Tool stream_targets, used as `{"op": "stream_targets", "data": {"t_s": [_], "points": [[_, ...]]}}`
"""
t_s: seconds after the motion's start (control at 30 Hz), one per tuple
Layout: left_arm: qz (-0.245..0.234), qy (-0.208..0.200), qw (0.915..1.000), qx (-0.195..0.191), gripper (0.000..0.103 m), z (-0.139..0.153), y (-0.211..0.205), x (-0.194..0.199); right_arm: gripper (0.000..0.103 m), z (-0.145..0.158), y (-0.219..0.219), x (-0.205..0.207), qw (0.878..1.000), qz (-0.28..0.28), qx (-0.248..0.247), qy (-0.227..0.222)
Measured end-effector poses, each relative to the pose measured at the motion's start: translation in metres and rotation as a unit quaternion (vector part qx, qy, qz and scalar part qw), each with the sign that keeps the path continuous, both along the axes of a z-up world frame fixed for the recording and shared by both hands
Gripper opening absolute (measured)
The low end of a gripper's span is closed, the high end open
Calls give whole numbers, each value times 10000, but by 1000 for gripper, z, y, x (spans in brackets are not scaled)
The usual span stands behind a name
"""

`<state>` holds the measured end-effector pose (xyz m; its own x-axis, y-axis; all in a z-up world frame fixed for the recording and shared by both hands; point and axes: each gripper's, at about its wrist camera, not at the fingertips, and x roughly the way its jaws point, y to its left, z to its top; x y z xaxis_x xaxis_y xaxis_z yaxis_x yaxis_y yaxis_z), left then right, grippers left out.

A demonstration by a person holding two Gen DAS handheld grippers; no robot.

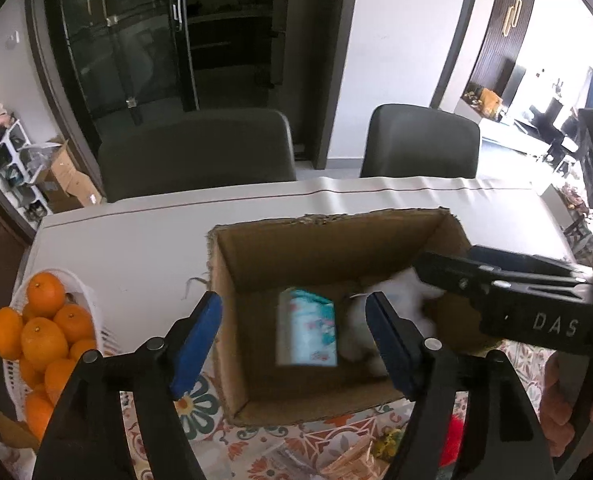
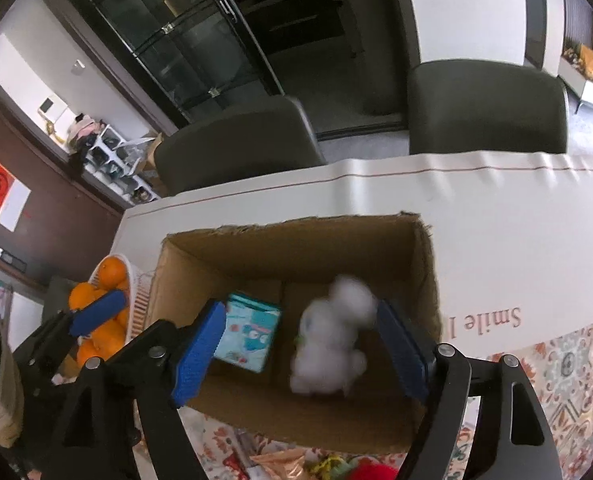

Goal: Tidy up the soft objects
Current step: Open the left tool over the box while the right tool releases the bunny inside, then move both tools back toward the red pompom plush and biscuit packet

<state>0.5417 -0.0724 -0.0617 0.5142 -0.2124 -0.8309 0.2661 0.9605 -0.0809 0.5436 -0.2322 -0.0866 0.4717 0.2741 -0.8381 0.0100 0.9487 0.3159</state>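
White plush toy (image 2: 330, 344): it sits inside the cardboard box (image 2: 296, 236), below and ahead of the right gripper (image 2: 300, 350), between its two blue pads, which stand wide apart and touch nothing. The toy is blurred, so whether it is falling or at rest cannot be told. It appears fluffy and lumpy, its long axis running roughly away from the gripper toward the far wall of the box.

Left to right, as seen from the left gripper (image 1: 292, 344): a white slatted basket (image 1: 82, 292) of smooth oranges (image 1: 42, 338) lies to its left, outside the box. Directly ahead and below, between its widely spread fingers, stands a teal printed packet (image 1: 306, 332), soft-sided and rectangular, upright on the box floor. Just beside it, to the right, is the plush toy, partly hidden by the right-hand pad.

Judgement: the right gripper is the nearer to the toy, the left the nearer to the packet. More soft items lie on the patterned cloth (image 2: 568, 364) below both grippers; these look the likely next pick.
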Motion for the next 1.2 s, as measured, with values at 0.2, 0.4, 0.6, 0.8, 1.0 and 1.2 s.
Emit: {"op": "stream_targets", "data": {"t_s": [0.2, 0.4, 0.6, 0.8, 1.0, 1.2], "points": [[198, -224, 9994, 181, 74, 10, 9, -14, 79, 15, 0, -14, 9991, -189, -317, -212], [510, -289, 9982, 128, 74, 27, 20, -37, 79, 37, -2, -37, 9976, -433, -389, -372], [583, -401, 9974, 143, 74, 42, 26, -66, 79, 55, 4, -68, 9953, -463, -607, -592], [521, -381, 9977, 223, 74, 47, 29, -95, 79, 63, 7, -97, 9938, -421, -779, -667], [446, -231, 9987, 102, 74, 42, 27, -120, 79, 59, 4, -124, 9945, -453, -744, -583], [293, -32, 9995, 89, 74, 27, 21, -138, 79, 48, -1, -146, 9943, -525, -790, -478]]}}
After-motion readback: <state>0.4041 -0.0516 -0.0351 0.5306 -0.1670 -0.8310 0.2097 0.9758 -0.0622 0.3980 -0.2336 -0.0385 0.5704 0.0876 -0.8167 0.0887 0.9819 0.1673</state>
